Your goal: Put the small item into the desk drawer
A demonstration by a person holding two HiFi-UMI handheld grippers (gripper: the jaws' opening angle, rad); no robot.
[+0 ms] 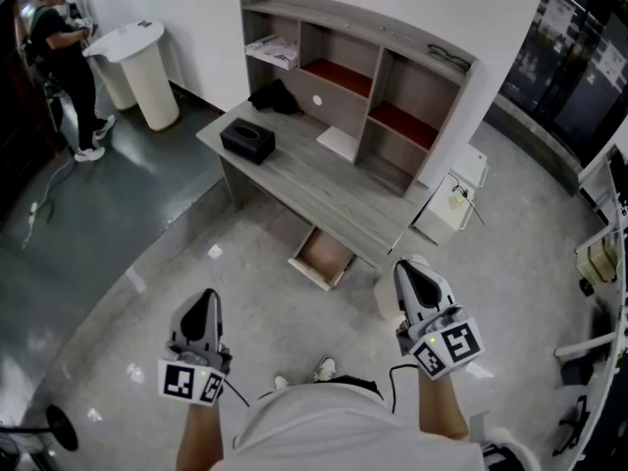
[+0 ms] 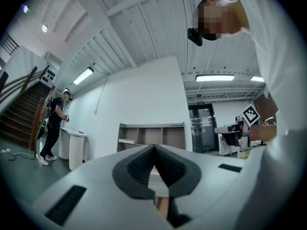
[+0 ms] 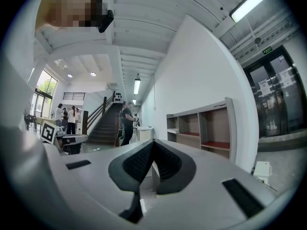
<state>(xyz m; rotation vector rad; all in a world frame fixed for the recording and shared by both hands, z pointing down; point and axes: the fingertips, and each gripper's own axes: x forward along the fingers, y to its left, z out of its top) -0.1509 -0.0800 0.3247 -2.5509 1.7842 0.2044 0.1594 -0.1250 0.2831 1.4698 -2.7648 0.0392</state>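
Both grippers are clenched and empty: the left gripper (image 1: 204, 300) shows its jaws meeting at the tip with nothing between them in its own view (image 2: 154, 146), and the right gripper (image 1: 412, 271) likewise (image 3: 153, 141). Each is held level before the body, well apart from the bench (image 1: 324, 189), which stands at 12 o'clock. The drawer (image 1: 322, 256) is pulled out of the bench front and appears bare inside; it lies about 2 o'clock from the left gripper and 10 o'clock from the right gripper, the right being somewhat nearer. Which thing is the small item cannot be confirmed. The likeliest candidate is judged to be the black box (image 1: 247, 141), resting flat on the left end of the bench top, at roughly 12 to 1 o'clock from the left gripper, which is the nearer of the two. Its long axis runs about 10 to 4 o'clock in the head view, parallel with the bench's front edge. A flat white piece (image 1: 339, 142) lies further right on the bench top. No grasp is yet made; the coming move is judged to be a reach forward over the drawer.
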